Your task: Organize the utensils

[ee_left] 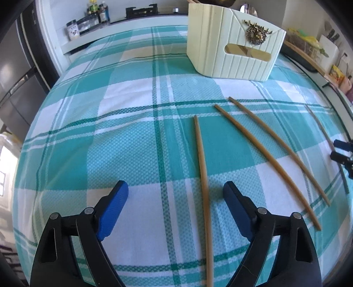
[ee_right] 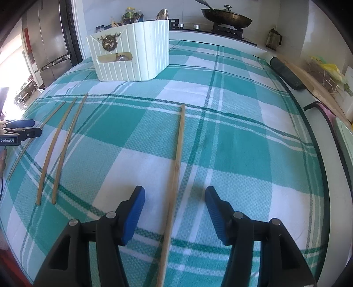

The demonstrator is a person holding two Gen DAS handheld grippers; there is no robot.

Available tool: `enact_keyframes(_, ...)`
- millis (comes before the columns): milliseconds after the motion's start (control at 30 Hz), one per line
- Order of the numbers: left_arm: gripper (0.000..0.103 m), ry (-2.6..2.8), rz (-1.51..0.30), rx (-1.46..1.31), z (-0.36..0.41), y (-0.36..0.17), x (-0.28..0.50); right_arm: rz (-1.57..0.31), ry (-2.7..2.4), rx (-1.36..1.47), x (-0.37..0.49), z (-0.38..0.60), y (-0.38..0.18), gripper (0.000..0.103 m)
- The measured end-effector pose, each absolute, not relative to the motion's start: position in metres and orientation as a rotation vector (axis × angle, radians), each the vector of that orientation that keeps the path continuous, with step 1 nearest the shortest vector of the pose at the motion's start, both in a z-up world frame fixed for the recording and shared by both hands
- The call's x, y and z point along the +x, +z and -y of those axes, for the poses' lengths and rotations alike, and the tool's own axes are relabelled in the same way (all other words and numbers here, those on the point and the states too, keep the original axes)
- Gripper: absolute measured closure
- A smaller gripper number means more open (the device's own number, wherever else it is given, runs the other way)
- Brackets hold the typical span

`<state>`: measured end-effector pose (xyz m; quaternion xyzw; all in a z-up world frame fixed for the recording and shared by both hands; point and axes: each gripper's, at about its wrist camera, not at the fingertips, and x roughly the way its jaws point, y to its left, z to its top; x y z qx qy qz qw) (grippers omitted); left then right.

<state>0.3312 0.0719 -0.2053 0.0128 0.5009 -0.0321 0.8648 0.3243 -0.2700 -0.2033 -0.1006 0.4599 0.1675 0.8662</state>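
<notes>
Several wooden chopsticks lie on the teal checked tablecloth [ee_left: 123, 132]. My left gripper [ee_left: 175, 187] is open. One chopstick [ee_left: 201, 167] runs between its blue fingers, nearer the right one, and no pad touches it. Two more chopsticks [ee_left: 260, 154] lie to its right. My right gripper [ee_right: 175, 192] is open, and a separate chopstick [ee_right: 177, 167] passes down its gap untouched. A cream ribbed holder [ee_left: 229, 50] with a brass ornament stands at the back of the cloth, with a spoon and wooden sticks inside. Each wrist view shows the other gripper at its edge.
Behind the table is a stove with a lidded pan [ee_right: 227, 16], plus bottles and jars [ee_left: 94, 13]. A steel fridge [ee_right: 44, 48] stands on the left. A dark roll [ee_right: 286, 72] and a wooden board [ee_right: 317, 88] line the table's right edge.
</notes>
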Motion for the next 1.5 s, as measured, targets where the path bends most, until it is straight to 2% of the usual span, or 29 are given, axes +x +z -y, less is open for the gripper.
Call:
enact_keyframes(167,0.017,-0.11,-1.087,0.067,-0.061,-0.204,0.359,-0.983,0.356,-0.235,0.366,0.254,-0.202,0.046)
enact_keyframes(200,0.018,-0.119,-1.093,0.072,-0.059,-0.204,0.364,-0.985,0.353,-0.231,0.374,0.251,-0.201,0.047)
enact_keyframes(233,0.02,-0.128,-1.097,0.074,-0.058,-0.203,0.369,-0.99,0.352,-0.222,0.382,0.249,-0.201,0.055)
enact_keyframes(267,0.026,-0.135,-1.099,0.071,-0.057,-0.202,0.373,-0.995,0.351,-0.205,0.392,0.246,-0.2,0.058)
enact_keyframes(333,0.043,-0.148,-1.093,0.065,-0.058,-0.199,0.379,-1.001,0.341,-0.2,0.406,0.239,-0.2,0.077)
enact_keyframes(367,0.065,-0.147,-1.087,0.073,-0.058,-0.198,0.381,-1.0,0.334,-0.208,0.411,0.235,-0.199,0.086)
enact_keyframes(400,0.091,-0.153,-1.083,0.074,-0.059,-0.197,0.383,-1.004,0.332,-0.221,0.415,0.231,-0.198,0.097)
enact_keyframes(433,0.097,-0.174,-1.084,0.054,-0.061,-0.196,0.385,-1.01,0.327,-0.23,0.417,0.228,-0.198,0.097)
enact_keyframes(467,0.098,-0.18,-1.082,0.025,-0.066,-0.195,0.386,-1.007,0.325,-0.236,0.418,0.225,-0.196,0.097)
enact_keyframes(600,0.099,-0.172,-1.006,-0.035,-0.078,-0.173,0.374,-0.93,0.35,-0.189,0.408,0.226,-0.171,0.097)
enact_keyframes(833,0.099,-0.227,-0.769,-0.101,-0.088,-0.081,0.307,-0.698,0.446,-0.05,0.339,0.246,-0.079,0.097)
enact_keyframes(1000,0.1,-0.255,-0.64,-0.112,-0.09,-0.033,0.268,-0.577,0.49,-0.038,0.29,0.25,-0.032,0.097)
enact_keyframes(1200,0.099,-0.244,-0.64,-0.058,-0.086,-0.021,0.263,-0.483,0.505,-0.04,0.262,0.242,-0.007,0.097)
enact_keyframes(1233,0.097,-0.229,-0.661,-0.045,-0.085,-0.028,0.268,-0.471,0.507,-0.041,0.258,0.241,-0.004,0.097)
enact_keyframes(1267,0.083,-0.23,-0.693,-0.037,-0.084,-0.037,0.272,-0.456,0.512,-0.037,0.254,0.24,0.0,0.097)
enact_keyframes(1300,0.06,-0.239,-0.747,-0.026,-0.081,-0.05,0.281,-0.446,0.516,-0.032,0.252,0.239,0.002,0.097)
enact_keyframes(1333,0.051,-0.235,-0.791,-0.014,-0.079,-0.063,0.29,-0.438,0.522,-0.026,0.248,0.239,0.005,0.097)
enact_keyframes(1367,0.046,-0.224,-0.826,0.008,-0.076,-0.078,0.298,-0.433,0.531,-0.022,0.247,0.238,0.006,0.097)
enact_keyframes(1500,0.046,-0.194,-0.987,0.124,-0.057,-0.139,0.334,-0.425,0.53,-0.009,0.243,0.238,0.007,0.097)
